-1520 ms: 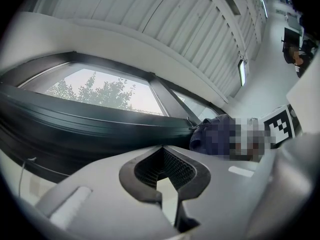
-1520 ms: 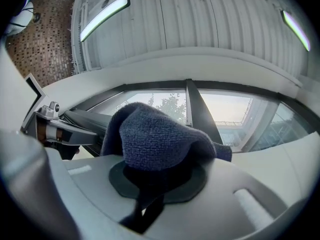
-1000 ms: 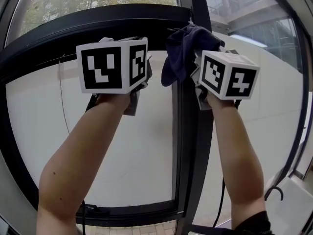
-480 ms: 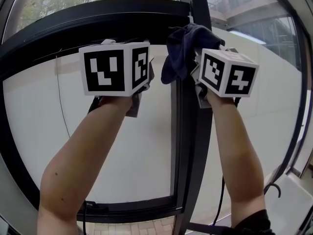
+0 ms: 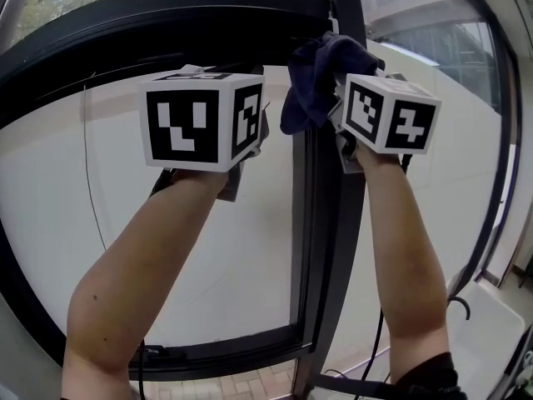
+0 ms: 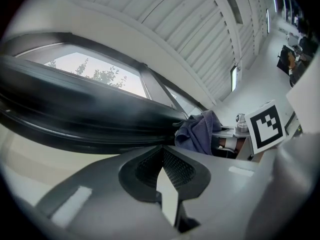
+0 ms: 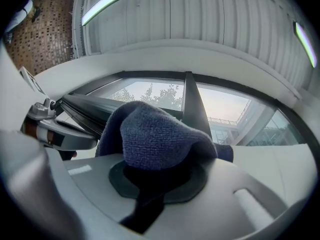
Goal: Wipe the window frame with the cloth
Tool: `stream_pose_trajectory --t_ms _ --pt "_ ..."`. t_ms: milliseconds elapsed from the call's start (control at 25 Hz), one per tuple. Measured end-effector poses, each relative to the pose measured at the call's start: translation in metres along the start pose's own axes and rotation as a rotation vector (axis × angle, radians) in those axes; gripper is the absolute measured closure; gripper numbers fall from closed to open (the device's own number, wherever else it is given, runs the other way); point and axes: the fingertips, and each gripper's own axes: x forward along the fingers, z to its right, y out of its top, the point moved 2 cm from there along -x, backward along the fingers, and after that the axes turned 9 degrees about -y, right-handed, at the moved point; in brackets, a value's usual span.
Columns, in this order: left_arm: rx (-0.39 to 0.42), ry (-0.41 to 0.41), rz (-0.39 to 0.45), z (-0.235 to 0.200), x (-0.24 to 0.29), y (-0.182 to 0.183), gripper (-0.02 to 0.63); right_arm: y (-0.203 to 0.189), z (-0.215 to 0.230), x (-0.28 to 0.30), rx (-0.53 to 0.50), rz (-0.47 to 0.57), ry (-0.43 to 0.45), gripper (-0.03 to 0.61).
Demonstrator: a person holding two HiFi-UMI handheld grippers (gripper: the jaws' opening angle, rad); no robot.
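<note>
A dark blue cloth (image 5: 319,77) is bunched against the black window frame, where its upright post (image 5: 326,223) meets the curved top bar (image 5: 150,32). My right gripper (image 7: 157,171) is shut on the cloth (image 7: 155,134), and its marker cube (image 5: 390,113) sits just right of the post. My left gripper (image 6: 162,150) is shut with nothing in it. Its cube (image 5: 201,119) is held up before the left pane, below the top bar (image 6: 75,109). The cloth (image 6: 200,131) shows to its right. In the head view both sets of jaws are hidden behind the cubes.
A black cable (image 5: 376,340) hangs by the right forearm. A white ledge (image 5: 500,332) with a dark hook (image 5: 460,307) lies at the lower right. The frame's bottom bar (image 5: 216,348) runs under the left pane. A second dark post (image 5: 500,182) stands far right.
The left gripper has drifted slightly right and closer to the camera. The right gripper and cloth stay at the top of the post. The view has tilted a little.
</note>
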Motion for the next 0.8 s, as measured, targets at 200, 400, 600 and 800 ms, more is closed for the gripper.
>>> stream_pose_trajectory --t_ms 200,400,600,800 --pt "-0.018 -0.056 0.002 0.011 -0.002 -0.010 0.620 -0.007 0.000 -0.006 0.016 -0.018 -0.018 0.531" --pt "-0.039 -0.108 0.012 0.026 -0.011 -0.018 0.620 -0.016 0.000 -0.012 0.025 -0.036 -0.040 0.531" --pt "-0.107 -0.120 0.017 0.031 -0.022 -0.035 0.620 -0.030 -0.002 -0.023 0.019 -0.074 -0.053 0.531" --pt "-0.112 -0.103 -0.014 0.031 -0.028 -0.058 0.620 -0.045 -0.004 -0.036 0.026 -0.087 -0.062 0.531"
